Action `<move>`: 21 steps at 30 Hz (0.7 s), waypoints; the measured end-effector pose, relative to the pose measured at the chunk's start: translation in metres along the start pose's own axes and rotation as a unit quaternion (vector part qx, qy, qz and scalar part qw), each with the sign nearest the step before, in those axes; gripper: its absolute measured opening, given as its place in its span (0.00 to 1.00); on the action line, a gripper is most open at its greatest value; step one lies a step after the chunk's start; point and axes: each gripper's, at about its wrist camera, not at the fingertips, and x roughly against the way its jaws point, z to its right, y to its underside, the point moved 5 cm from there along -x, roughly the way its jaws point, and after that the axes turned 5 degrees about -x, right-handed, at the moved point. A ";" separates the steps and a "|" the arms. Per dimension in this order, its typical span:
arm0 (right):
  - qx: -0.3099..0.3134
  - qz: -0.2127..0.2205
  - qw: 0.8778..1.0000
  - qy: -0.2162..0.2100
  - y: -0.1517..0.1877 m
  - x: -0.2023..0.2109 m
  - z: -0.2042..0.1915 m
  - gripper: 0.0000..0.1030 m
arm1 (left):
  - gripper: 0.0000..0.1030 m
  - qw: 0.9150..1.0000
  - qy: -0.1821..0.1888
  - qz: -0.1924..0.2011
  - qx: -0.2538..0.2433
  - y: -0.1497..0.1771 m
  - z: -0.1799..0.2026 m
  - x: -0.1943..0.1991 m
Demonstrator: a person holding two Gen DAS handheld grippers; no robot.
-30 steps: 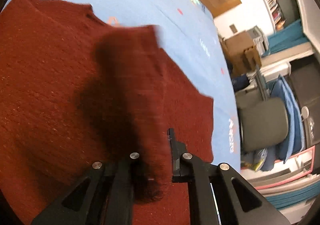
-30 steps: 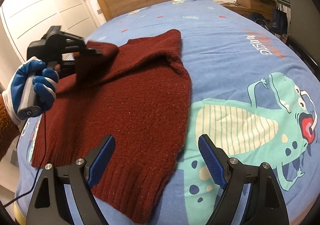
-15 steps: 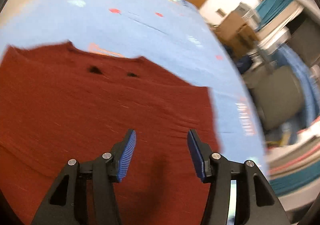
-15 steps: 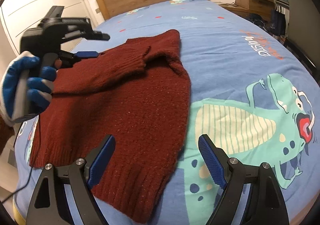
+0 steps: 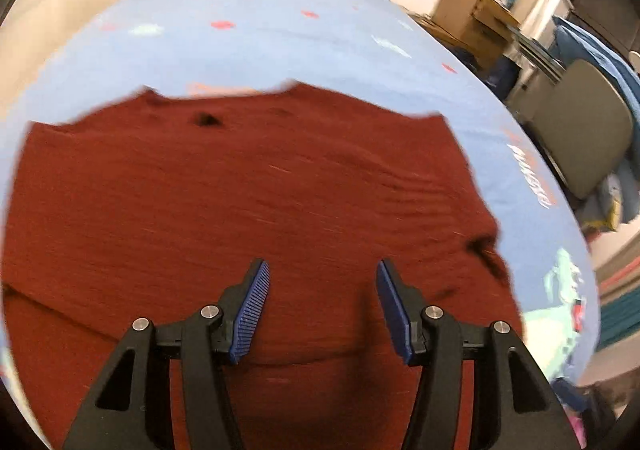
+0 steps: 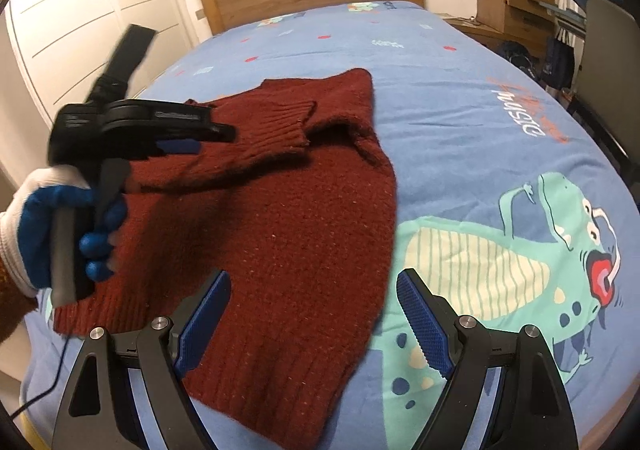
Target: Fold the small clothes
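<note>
Sleeve is down now: a second ago the left gripper (image 6: 200, 136) was clamped on it mid-swing, since then it let go and backed off toward 9 o'clock in the right wrist view. Right gripper (image 6: 312, 314) hasn't really moved.

Largest first:
- bed sheet (image 6: 460, 98), blue with a dinosaur print (image 6: 520, 250) at 3 o'clock in the right view, fills most of both views.
- red sweater (image 6: 280, 218) lies flat on the sheet, left of centre. Hem at 6 o'clock in the right view, collar end at 12. Its sleeve (image 6: 276, 126) is folded across the chest, ribbed cuff pointing to 1 o'clock.
- gloved hand (image 6: 52, 234) at 9 o'clock holds the left tool's handle.
- left gripper: released, jaws apart, nothing between them, hovering over the knit. Left wrist view is motion-blurred but shows the pads clear of the fabric.
- right gripper: jaws wide, empty, above the hem.

Step, my read: first sleeve fold done, the other side is next. The 3 o'clock edge in the right view already looks straight; can't tell if that sleeve is tucked under. Next move needs a pinch on one sweater edge or the hem, both layers caught, then carried over without dragging the folded sleeve out of place.
</note>
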 end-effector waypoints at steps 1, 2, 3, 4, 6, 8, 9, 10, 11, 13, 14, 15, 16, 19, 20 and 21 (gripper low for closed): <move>0.004 0.000 1.000 0.000 -0.001 -0.001 -0.004 0.84 | 0.48 1.000 -0.013 0.003 0.005 -0.002 -0.011 0.001; 0.008 0.000 1.000 0.000 -0.003 -0.002 -0.008 0.84 | 0.49 1.000 -0.026 0.005 0.013 0.000 -0.025 0.003; 0.012 0.000 1.000 0.000 -0.004 -0.003 -0.012 0.84 | 0.49 0.999 -0.039 0.007 0.024 0.000 -0.039 0.003; 0.015 -0.001 1.000 0.000 -0.005 -0.005 -0.015 0.84 | 0.49 0.998 -0.059 0.010 0.035 0.002 -0.060 0.006; 0.021 -0.003 1.000 -0.001 -0.007 -0.009 -0.022 0.84 | 0.49 0.994 -0.095 0.012 0.054 -0.003 -0.086 0.006; 0.028 -0.005 1.000 -0.001 -0.009 -0.013 -0.029 0.84 | 0.53 0.990 -0.113 0.004 0.081 0.006 -0.111 0.003; 0.031 -0.006 0.999 -0.001 -0.010 -0.014 -0.032 0.84 | 0.53 0.989 -0.114 -0.005 0.091 0.013 -0.119 -0.001; 0.035 -0.008 0.999 -0.001 -0.010 -0.016 -0.036 0.84 | 0.54 0.989 -0.109 -0.011 0.099 0.019 -0.129 -0.001; 0.038 -0.009 0.999 -0.002 -0.011 -0.017 -0.038 0.84 | 0.55 0.990 -0.100 -0.009 0.101 0.027 -0.134 0.001; 0.044 -0.010 0.999 -0.002 -0.011 -0.019 -0.042 0.84 | 0.56 0.992 -0.095 0.006 0.088 0.037 -0.127 0.007; 0.046 -0.012 0.999 -0.001 -0.011 -0.020 -0.043 0.84 | 0.56 0.993 -0.088 0.007 0.081 0.041 -0.122 0.011; 0.048 -0.013 0.999 -0.001 -0.010 -0.021 -0.044 0.84 | 0.56 0.993 -0.082 0.006 0.081 0.044 -0.120 0.014; 0.050 -0.014 0.999 0.000 -0.009 -0.021 -0.044 0.84 | 0.56 0.994 -0.077 0.001 0.080 0.046 -0.118 0.017; 0.052 -0.019 0.998 0.002 -0.008 -0.027 -0.044 0.84 | 0.56 0.994 -0.079 0.008 0.076 0.039 -0.128 0.028; 0.053 -0.020 0.998 0.003 -0.007 -0.027 -0.044 0.84 | 0.56 0.993 -0.084 0.013 0.077 0.035 -0.137 0.030; 0.053 -0.021 0.998 0.004 -0.008 -0.029 -0.044 0.84 | 0.56 0.992 -0.095 0.021 0.083 0.029 -0.143 0.032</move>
